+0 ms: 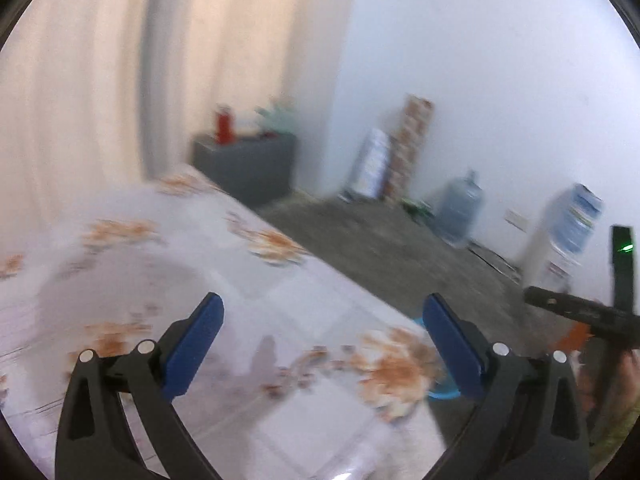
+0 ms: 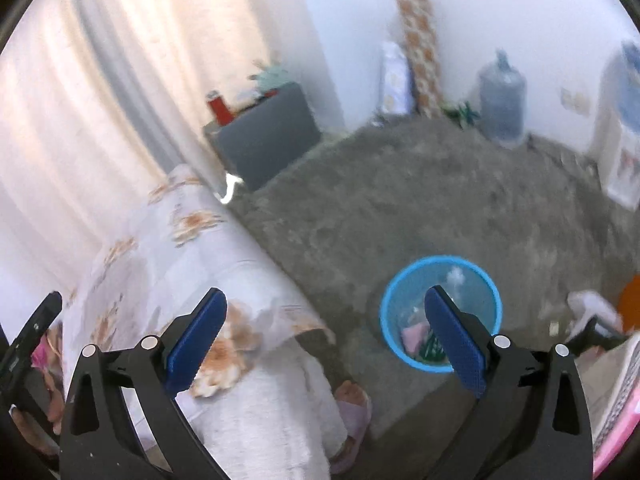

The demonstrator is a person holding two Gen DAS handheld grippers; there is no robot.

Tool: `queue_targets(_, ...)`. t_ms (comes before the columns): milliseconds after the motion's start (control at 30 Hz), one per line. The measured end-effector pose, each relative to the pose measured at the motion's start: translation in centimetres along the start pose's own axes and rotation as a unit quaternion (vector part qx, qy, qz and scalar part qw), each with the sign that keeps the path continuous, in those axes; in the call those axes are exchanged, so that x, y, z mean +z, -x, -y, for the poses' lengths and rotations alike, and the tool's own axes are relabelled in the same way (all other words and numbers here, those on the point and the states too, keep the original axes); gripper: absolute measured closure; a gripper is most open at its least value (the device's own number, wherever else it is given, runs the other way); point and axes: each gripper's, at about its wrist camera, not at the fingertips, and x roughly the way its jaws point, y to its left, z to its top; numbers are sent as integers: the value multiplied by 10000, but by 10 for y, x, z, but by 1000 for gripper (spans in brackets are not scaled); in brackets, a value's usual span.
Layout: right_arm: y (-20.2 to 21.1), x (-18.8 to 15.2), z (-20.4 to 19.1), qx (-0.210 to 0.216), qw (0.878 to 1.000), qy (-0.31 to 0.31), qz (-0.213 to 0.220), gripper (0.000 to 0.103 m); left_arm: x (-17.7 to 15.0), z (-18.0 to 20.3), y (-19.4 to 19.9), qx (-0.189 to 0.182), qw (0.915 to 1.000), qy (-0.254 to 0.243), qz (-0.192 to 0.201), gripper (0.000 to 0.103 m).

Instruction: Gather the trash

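On the grey carpet beside our table sits the blue trash bin [image 2: 440, 314], scraps inside. Our right gripper [image 2: 326, 336] hangs above its near rim, jaws spread wide and empty. Our left gripper [image 1: 322, 340], equally spread and empty, hovers over the floral tablecloth [image 1: 200, 248]. Both views are blurred.

left wrist view: rides above the floral tablecloth [image 1: 280, 280], close, angled down across it toward the far wall. right wrist view: higher, off the table's edge, tilted down at the grey floor [image 2: 400, 200] and blue bin [image 2: 390, 300]. both share the grey cabinet [image 1: 248, 168], curtain [image 2: 100, 100], water jug [image 1: 460, 208].
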Motion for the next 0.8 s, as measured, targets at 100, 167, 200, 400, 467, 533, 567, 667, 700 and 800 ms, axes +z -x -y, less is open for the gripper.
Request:
queue_targets(100, 13, -1, -40, 63, 9975, 634, 312, 8, -9, -17, 23, 452, 9988, 53, 196, 5)
queue_targets(167, 17, -6, -59, 59, 9943, 950, 477, 8, -15, -23, 33, 805, 9965, 99, 186, 5)
queue_targets(200, 18, -9, -70, 101, 9922, 1125, 520, 8, -17, -27, 37, 1075, 9939, 162, 203, 5)
queue_targets(400, 5, -33, -128, 566, 9816, 1804, 253, 8, -31, -46, 61, 2008, 9782, 461, 270, 5)
queue_targets(467, 1, -42, -145, 737, 9788, 1906, 115, 8, -34, -51, 68, 2286, 9718, 488, 296, 5)
queue_targets(533, 2, -51, -161, 770, 9749, 2090, 18, 8, -35, -54, 74, 2561, 9646, 620, 129, 5)
queue_targets(567, 2, -56, -166, 762, 9723, 2209, -14, 8, -36, -56, 75, 2639, 9615, 763, -66, 5)
queue_targets(667, 8, -70, -180, 627, 9655, 2524, -114, 8, -46, -71, 78, 2819, 9489, 1254, -664, 5)
queue_targets(700, 10, -75, -180, 629, 9635, 2594, -205, 8, -51, -70, 81, 2882, 9457, 1341, -673, 5)
queue_targets(800, 19, -89, -182, 691, 9592, 2716, -368, 8, -62, -65, 97, 3100, 9374, 1479, -575, 5)
